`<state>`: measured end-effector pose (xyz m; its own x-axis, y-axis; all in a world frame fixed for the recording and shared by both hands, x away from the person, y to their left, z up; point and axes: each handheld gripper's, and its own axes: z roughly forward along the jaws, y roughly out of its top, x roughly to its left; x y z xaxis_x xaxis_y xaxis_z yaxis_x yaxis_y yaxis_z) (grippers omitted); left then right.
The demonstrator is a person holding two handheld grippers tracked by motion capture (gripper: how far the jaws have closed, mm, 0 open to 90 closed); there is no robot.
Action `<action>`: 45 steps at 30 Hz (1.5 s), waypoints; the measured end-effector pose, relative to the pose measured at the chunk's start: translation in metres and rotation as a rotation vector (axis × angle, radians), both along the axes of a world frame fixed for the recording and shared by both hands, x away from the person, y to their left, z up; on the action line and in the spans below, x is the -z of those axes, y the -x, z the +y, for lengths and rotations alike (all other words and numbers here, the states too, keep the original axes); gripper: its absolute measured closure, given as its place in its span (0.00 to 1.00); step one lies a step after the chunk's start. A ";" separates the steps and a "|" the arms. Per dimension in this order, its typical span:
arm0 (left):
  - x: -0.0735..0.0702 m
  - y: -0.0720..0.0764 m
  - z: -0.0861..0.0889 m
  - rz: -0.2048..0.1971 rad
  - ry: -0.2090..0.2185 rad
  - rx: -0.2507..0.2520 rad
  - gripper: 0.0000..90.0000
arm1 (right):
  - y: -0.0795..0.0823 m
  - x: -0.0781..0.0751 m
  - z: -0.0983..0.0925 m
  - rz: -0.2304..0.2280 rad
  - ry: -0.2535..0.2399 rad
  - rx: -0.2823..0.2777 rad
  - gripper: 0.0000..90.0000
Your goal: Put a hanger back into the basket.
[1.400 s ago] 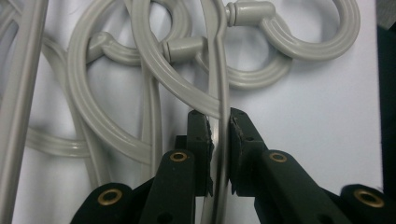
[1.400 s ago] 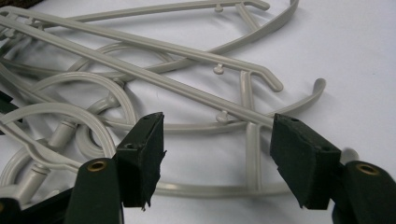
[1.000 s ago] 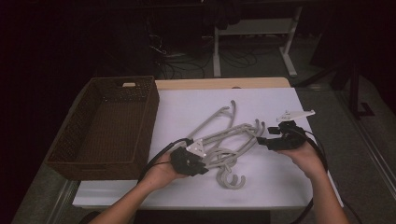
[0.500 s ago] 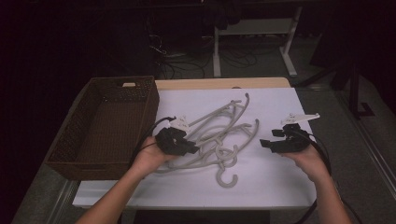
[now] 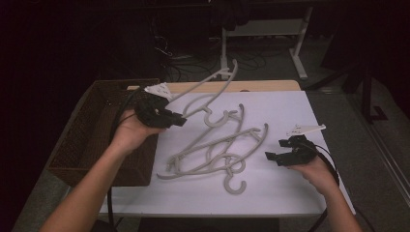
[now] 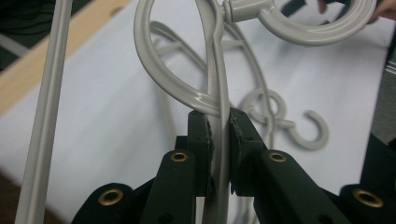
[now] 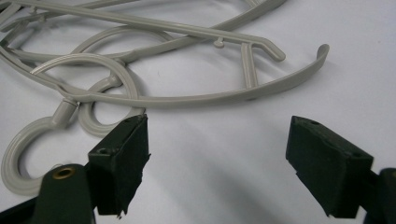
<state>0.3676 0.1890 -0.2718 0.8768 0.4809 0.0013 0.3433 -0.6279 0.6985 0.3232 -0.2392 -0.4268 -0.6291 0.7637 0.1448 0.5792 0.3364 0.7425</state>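
Left claw: your left claw (image 5: 178, 121) is clamped tight on the thin arm of a grey hanger (image 5: 212, 89); in the left gripper view the pads (image 6: 203, 135) pinch that arm (image 6: 218, 93) just below a ring of the same grey plastic.
Held hanger: it is raised off the hanger pile (image 5: 212, 154), tilted, its far end pointing up and away over the back edge of the worktop (image 5: 290, 111); whether its low end touches the pile you cannot tell.
Hanger pile: the rest lie tangled flat on the white worktop, between your two hands, with one loose hook (image 5: 235, 183) at the near edge of the pile.
Right claw: your right claw (image 5: 271, 157) rests low over the worktop just to the right of the pile, its jaws spread wide and having just been opening; nothing sits between them, and the right gripper view shows bare white sheet (image 7: 215, 168) in the gap, with the pile's nearest hanger (image 7: 187, 93) just beyond the tips.
Basket: the brown wicker basket (image 5: 92, 130) stands to the left of the pile, beside your left hand (image 5: 128, 135).
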 end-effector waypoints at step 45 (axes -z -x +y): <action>0.053 0.023 0.209 0.112 0.028 -0.295 0.90 | -0.003 0.006 0.001 -0.001 0.041 0.039 0.18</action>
<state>0.3443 0.3976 -0.3244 0.6936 0.7128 -0.1038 0.5832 -0.4712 0.6616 0.3258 -0.2386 -0.4326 -0.5991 0.7928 0.1122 0.5919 0.3442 0.7288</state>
